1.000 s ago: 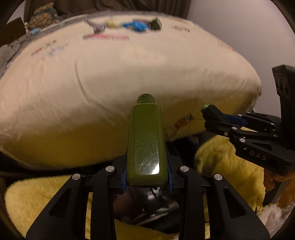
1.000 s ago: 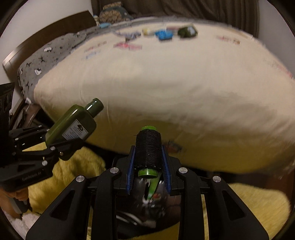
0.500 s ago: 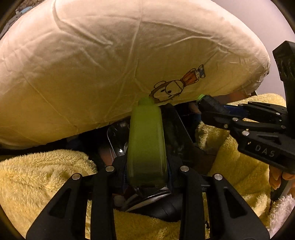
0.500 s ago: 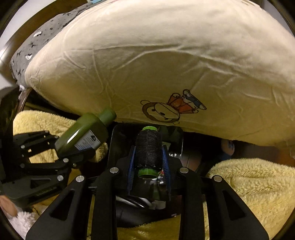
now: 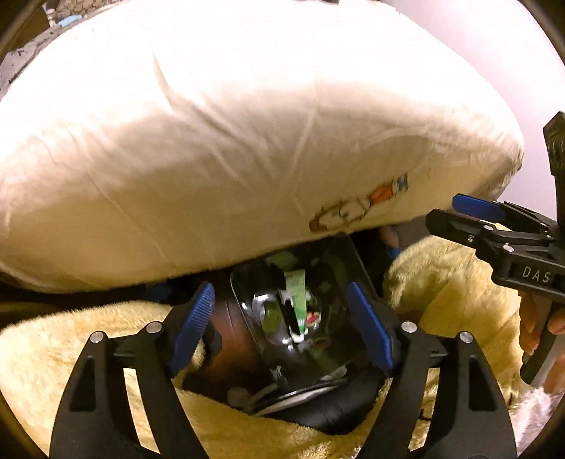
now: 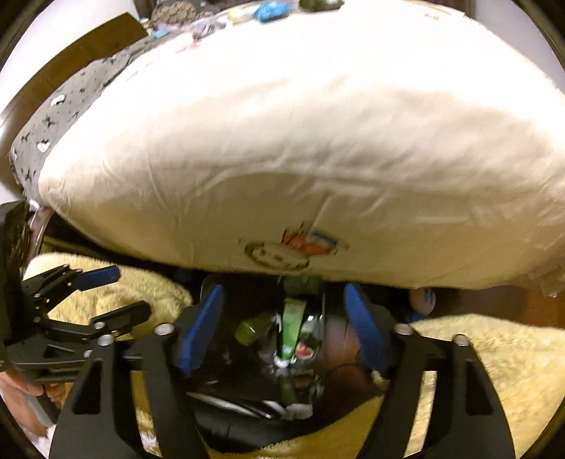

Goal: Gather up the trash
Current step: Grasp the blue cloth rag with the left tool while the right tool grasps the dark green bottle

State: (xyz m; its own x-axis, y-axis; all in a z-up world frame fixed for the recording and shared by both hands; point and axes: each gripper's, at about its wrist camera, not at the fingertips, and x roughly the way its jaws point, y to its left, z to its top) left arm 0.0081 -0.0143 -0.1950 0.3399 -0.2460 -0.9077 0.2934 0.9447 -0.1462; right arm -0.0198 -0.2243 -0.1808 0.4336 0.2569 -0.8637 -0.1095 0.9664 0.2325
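Note:
Both grippers hang open and empty over a black bin (image 5: 353, 254) that stands between yellow fleece and the bed. My left gripper (image 5: 282, 317) has its blue pads spread wide above the bin's contents. My right gripper (image 6: 282, 325) is spread the same way. Inside the bin lie a green and white wrapper (image 5: 296, 296), also seen in the right wrist view (image 6: 291, 325), and the olive green bottle (image 6: 249, 332). The right gripper also shows at the right edge of the left wrist view (image 5: 469, 212). The left gripper shows at the left of the right wrist view (image 6: 116, 293).
A cream duvet (image 5: 247, 123) with a cartoon print (image 6: 293, 247) bulges over the bin's far rim. Yellow fleece blanket (image 5: 70, 353) lies on both sides. Small items (image 6: 272, 9) lie on the far bed top. A grey patterned sheet (image 6: 53, 116) lies at the left.
Both grippers have opened over the bin. The green bottle has left my left gripper and the black thread spool has left my right gripper. Both views tilted up slightly.

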